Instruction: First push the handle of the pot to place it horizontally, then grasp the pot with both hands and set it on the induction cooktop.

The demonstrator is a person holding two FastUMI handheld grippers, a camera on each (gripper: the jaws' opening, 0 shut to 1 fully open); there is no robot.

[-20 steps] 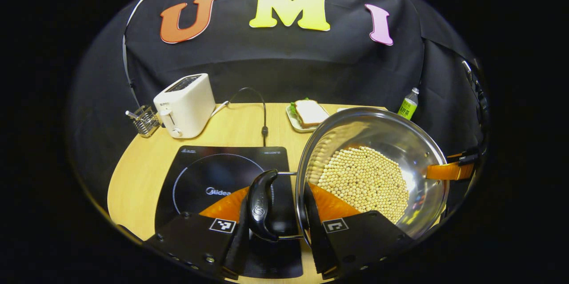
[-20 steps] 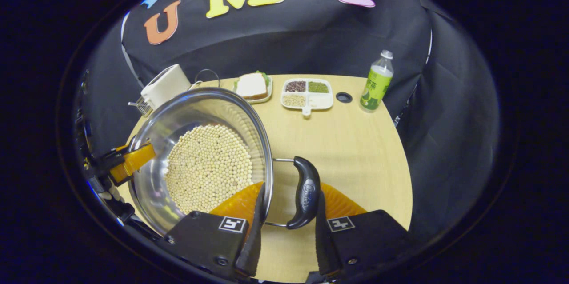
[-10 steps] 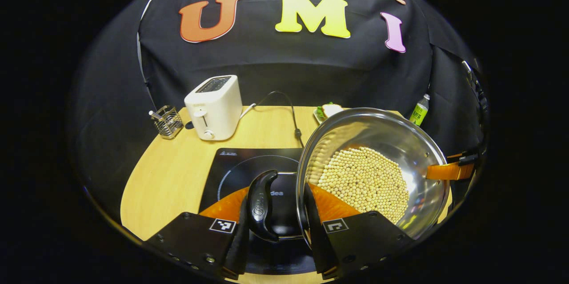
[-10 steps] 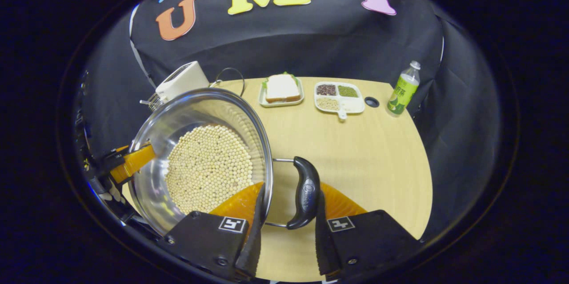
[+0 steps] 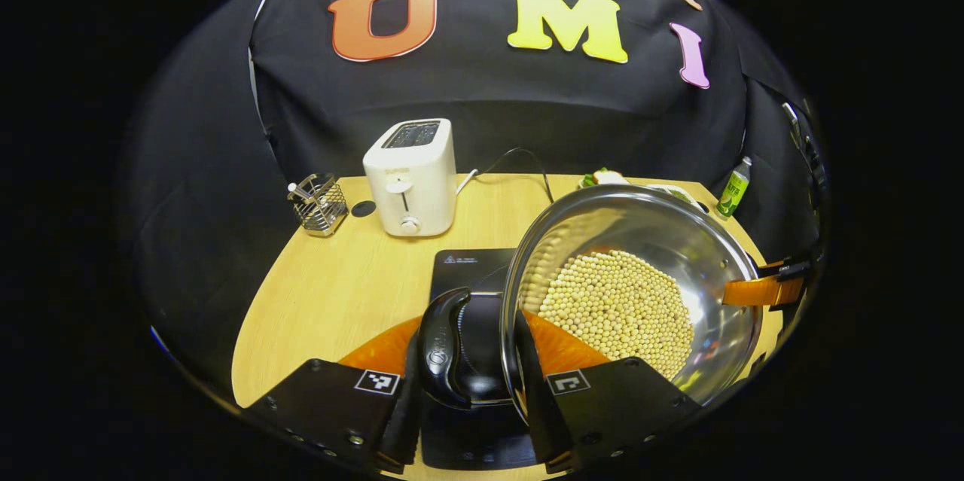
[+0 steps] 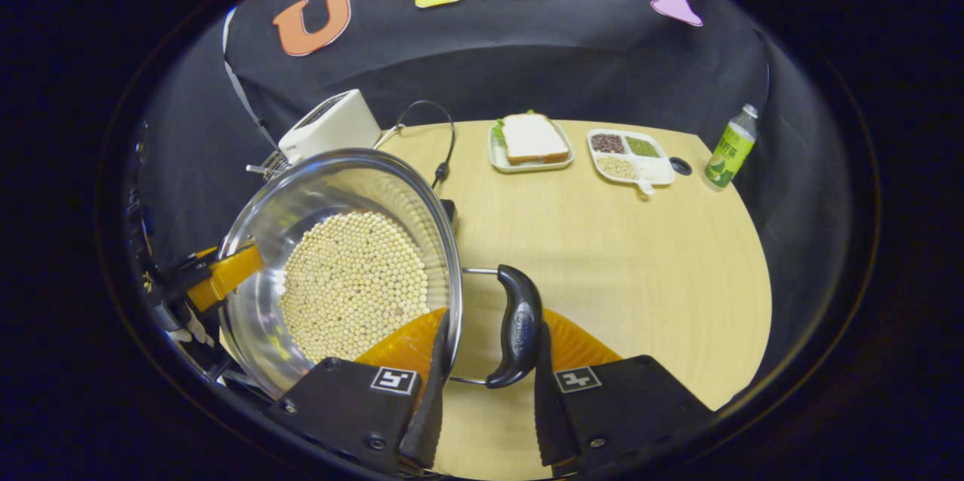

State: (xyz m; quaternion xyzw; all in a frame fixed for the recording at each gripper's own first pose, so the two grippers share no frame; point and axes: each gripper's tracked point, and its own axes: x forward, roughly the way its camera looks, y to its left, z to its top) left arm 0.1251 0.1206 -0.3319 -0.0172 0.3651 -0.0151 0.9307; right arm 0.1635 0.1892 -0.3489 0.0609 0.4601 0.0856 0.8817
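I carry the pot (image 5: 633, 293) with left gripper (image 5: 467, 360) and right gripper (image 6: 486, 349) clamped on its handles; the induction cooktop (image 5: 471, 270) lies below-left, toward the tabletop's near edge.

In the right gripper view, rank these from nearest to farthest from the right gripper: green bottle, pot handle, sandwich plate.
1. pot handle, between the right gripper fingers.
2. sandwich plate, far side of the table, middle.
3. green bottle, far right edge.
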